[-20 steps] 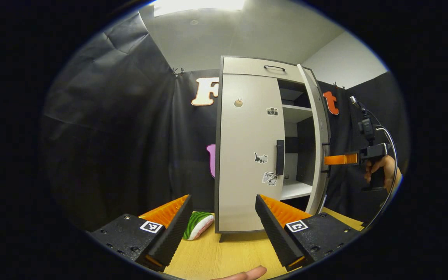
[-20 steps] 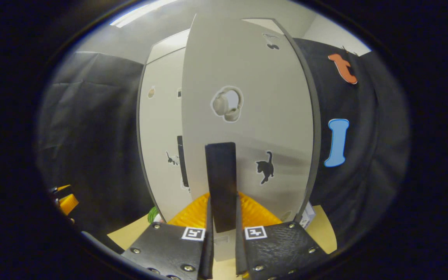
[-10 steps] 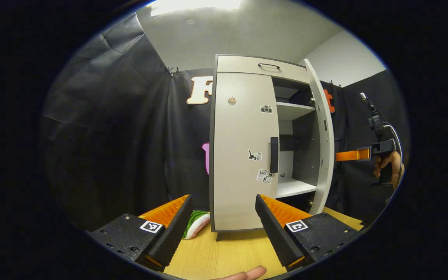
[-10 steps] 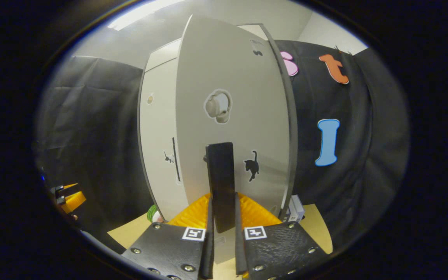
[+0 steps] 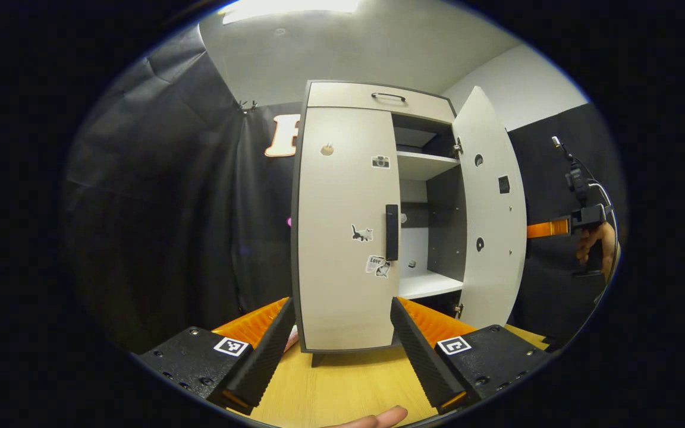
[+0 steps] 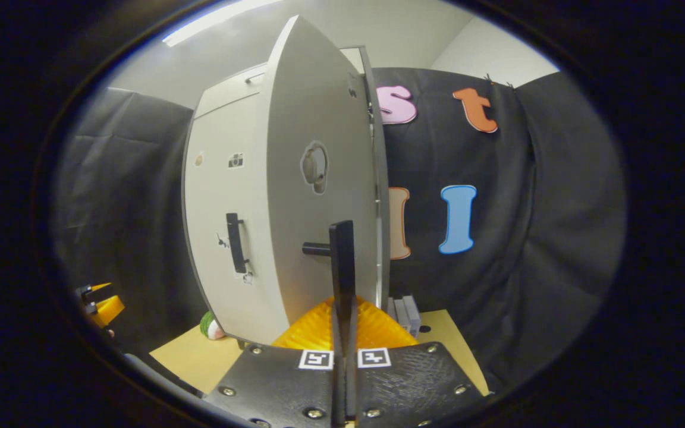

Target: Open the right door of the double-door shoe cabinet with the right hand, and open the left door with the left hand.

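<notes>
The shoe cabinet [image 5: 348,238] stands upright on the wooden desk [image 5: 342,386], toward its back edge, against the black cloth wall [image 5: 170,208]. Its right door [image 5: 488,214] is swung wide, so the pale inner face with its small fittings shows in the left gripper view, and behind it the open right half: white shelves [image 5: 426,166] between dark inner walls. In the right gripper view this door [image 6: 313,196] is seen from its outer side, almost edge on, with a round sticker [image 6: 314,166] on it. The right door's handle [image 6: 342,279], a dark vertical bar on short posts, runs down into the right gripper [image 6: 343,380], whose fingers are pressed together on it with no gap showing at either side. From the left gripper view the same gripper [image 5: 547,228] reaches in behind the open door's far edge, and a hand [image 5: 592,246] holds its grip.

The left door [image 5: 342,232] is flat and closed, with its dark handle [image 5: 391,232] at the inner edge and small stickers [image 5: 363,233] around it. The left gripper [image 5: 342,339] hangs in front of that door, low, near the desk's front edge, its fingers spread well apart and touching nothing. A fingertip [image 5: 378,419] peeks in at the bottom.

A green and white object [image 6: 210,326] lies on the desk beside the cabinet's left foot, and some small boxes [image 6: 405,312] stand on the desk beside its right foot.
</notes>
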A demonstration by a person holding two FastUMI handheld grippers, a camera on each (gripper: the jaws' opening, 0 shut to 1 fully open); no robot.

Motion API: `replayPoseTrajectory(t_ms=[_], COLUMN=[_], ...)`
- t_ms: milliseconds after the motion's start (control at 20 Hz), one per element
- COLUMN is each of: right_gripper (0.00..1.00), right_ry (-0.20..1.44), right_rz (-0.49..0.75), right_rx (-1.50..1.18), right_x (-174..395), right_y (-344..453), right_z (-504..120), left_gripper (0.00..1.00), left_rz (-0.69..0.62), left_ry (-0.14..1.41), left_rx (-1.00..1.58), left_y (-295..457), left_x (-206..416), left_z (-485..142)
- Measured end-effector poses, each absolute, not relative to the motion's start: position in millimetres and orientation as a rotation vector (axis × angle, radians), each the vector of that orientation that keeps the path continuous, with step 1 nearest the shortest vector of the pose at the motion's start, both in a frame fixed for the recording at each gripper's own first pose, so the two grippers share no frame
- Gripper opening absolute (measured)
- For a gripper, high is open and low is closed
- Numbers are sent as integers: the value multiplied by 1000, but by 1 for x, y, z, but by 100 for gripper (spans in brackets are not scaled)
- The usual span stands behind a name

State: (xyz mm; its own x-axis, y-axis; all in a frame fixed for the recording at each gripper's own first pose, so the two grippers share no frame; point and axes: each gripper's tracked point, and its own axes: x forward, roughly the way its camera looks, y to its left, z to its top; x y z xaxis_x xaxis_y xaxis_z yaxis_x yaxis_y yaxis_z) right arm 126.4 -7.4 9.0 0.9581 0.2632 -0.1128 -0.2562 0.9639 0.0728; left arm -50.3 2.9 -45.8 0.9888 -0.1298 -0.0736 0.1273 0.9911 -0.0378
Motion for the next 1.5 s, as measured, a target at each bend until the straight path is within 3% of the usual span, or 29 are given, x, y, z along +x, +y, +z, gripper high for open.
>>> replayPoseTrajectory(t_ms=[200,350,500,1000,1100,1300,1500], right_gripper=[3,1,0,1,4,97,97], right_ry=[123,96,107,27,-12,-54,-22], right_rz=[276,187,272,264,215,151,153], right_rx=[120,56,214,51,17,17,78], right_x=[131,141,137,134,122,74,39], right_y=[-23,-57,-46,-58,-72,-104,-99], right_z=[9,8,9,15,21,24,15], left_gripper=[99,99,100,99,99,99,99], left_rz=[-158,-174,-191,-186,-187,-216,-215], left_ry=[95,114,118,83,50,58,77], left_rx=[-36,-26,-25,-62,-74,-114,-92], left_y=[-24,-38,-47,-66,-72,-96,-111], left_x=[-46,-43,-37,5,20,49,83], left_z=[-54,-64,-69,-57,-42,-26,-22])
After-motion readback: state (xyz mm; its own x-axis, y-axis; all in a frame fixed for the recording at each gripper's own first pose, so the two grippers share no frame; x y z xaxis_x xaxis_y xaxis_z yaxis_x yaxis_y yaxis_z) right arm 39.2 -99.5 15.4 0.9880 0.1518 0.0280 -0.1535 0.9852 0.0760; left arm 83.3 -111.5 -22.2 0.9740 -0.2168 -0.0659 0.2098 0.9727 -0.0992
